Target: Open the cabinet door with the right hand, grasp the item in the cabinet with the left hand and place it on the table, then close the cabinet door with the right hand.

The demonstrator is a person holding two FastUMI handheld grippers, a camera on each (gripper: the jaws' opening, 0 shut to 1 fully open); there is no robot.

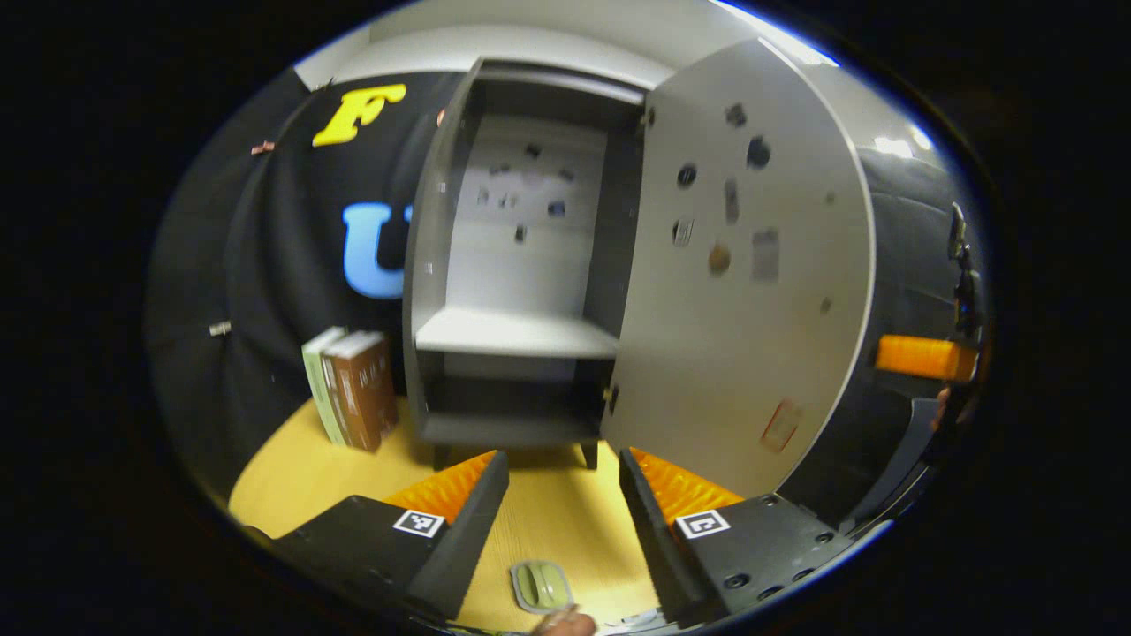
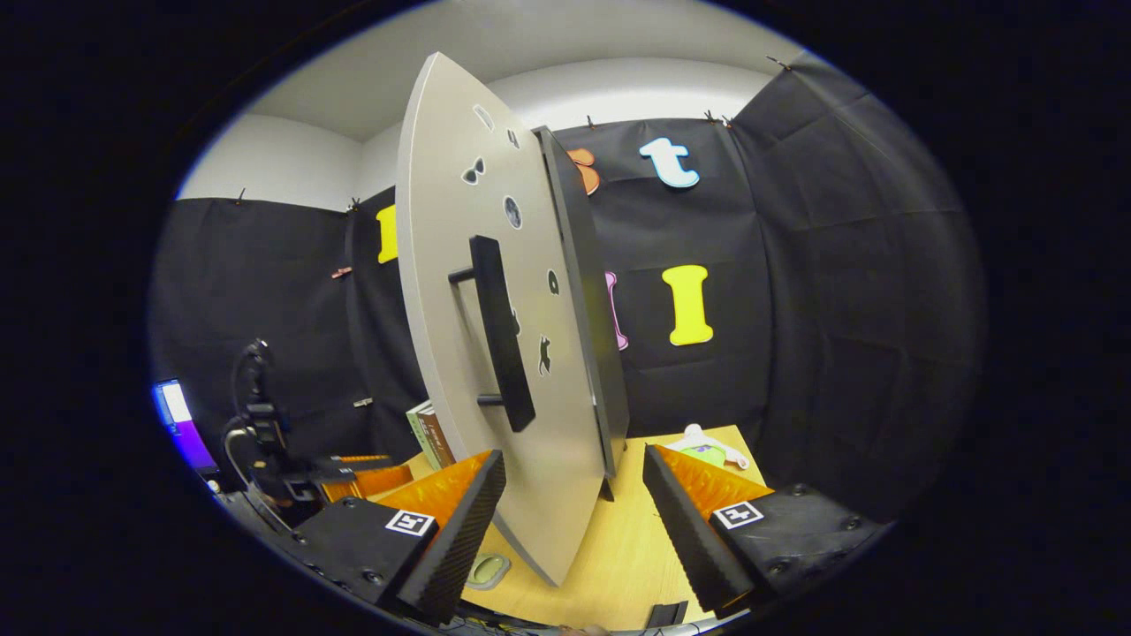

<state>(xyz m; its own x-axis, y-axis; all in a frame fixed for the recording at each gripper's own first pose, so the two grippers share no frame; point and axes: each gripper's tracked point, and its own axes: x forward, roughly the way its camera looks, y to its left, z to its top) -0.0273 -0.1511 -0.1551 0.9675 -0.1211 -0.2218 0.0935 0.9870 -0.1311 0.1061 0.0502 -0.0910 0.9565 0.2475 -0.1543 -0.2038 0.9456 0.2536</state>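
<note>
A yellow wooden table (image 1: 292,477) is shown enclosed by black cloth walls, with a pale ceiling above. On it stands a grey cabinet (image 1: 517,265), placed toward twelve o'clock in the left gripper view; its door (image 1: 742,265) is swung wide open at about two o'clock, and small stickers are scattered over the door and the back panel. A single shelf (image 1: 515,334) is seen inside, with nothing distinguishable resting on it. Upright books (image 1: 353,389) are stood just beside the cabinet at nine o'clock. The item (image 1: 541,586), a small pale-green oval object with a light rim, is laid flat on the table at six o'clock, near the left gripper (image 1: 563,481), whose fingers are spread apart with nothing held between them. In the right gripper view the door (image 2: 477,336) is presented nearly edge-on, its dark bar handle (image 2: 502,331) facing the camera; the right gripper (image 2: 574,495) is held with fingers parted on either side of the door's lower edge, contact not being discernible. The item (image 2: 488,571) is seen on the table (image 2: 618,556) at seven o'clock. A white and green object (image 2: 707,446) is set on the table at four o'clock.
</note>
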